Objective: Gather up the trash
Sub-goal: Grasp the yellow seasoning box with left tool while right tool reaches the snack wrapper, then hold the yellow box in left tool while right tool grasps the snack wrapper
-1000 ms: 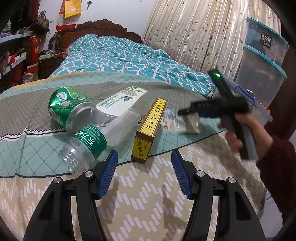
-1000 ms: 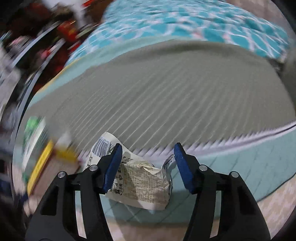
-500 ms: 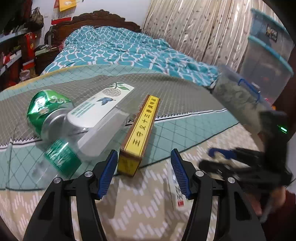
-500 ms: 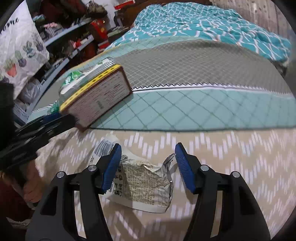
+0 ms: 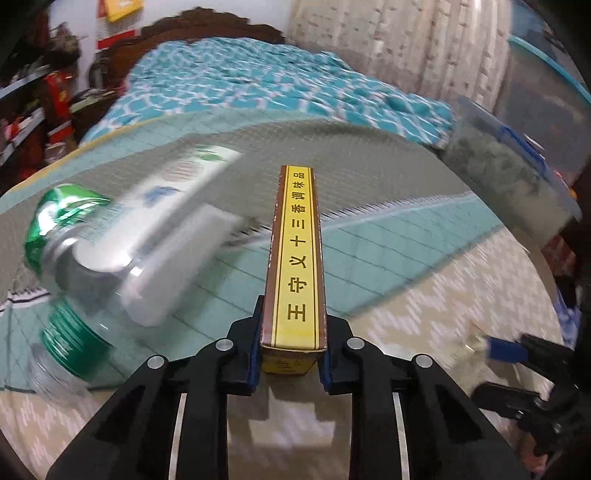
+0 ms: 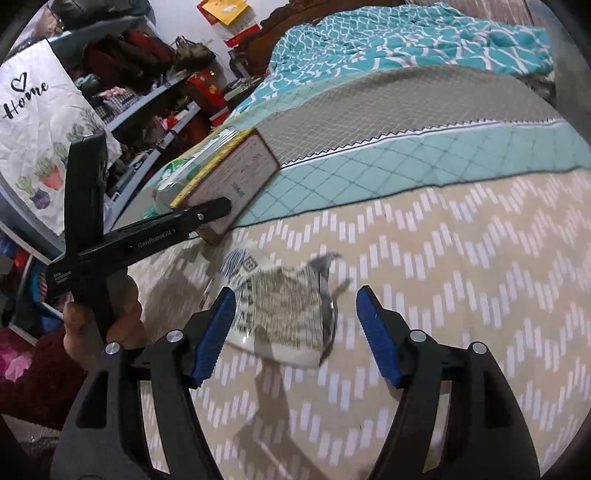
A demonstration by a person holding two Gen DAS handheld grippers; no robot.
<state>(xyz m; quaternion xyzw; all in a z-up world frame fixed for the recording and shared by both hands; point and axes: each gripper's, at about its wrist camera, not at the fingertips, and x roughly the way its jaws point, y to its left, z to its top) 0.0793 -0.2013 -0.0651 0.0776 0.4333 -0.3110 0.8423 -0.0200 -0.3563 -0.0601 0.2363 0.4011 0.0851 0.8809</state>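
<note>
Trash lies strewn over the quilted bedspread (image 6: 461, 258), and from where things stand the collecting looks barely begun. Only the long yellow-and-brown cardboard box (image 5: 297, 258) is in a grip: the left gripper (image 5: 291, 354) has just been closing and its blue ribbed pads now press on the near end of the box, which is stiff, square-edged and printed with dark characters down its narrow yellow face. No bin or bag for the rubbish shows in either view, so I cannot say where it is meant to go. The crumpled white-and-silver foil wrapper (image 6: 280, 314), creased and printed with a barcode, lies on the beige zigzag part of the spread between the open jaws of the right gripper (image 6: 295, 339); those jaws have just been widening, the right pad stands clear of it, and the left pad overlaps its edge, though I cannot tell whether it touches. Left of the box lie a dented green metal can (image 5: 55, 225), a clear plastic bottle with a green label (image 5: 70, 343) and a white rounded pack with a leaf print (image 5: 173, 229), all blurred, all untouched and bunched closely together. A person's hand (image 6: 99, 325) in a dark red sleeve grasps the left tool's handle. Beyond, a rumpled teal patterned duvet (image 6: 406, 33) covers the bed's far end.
</note>
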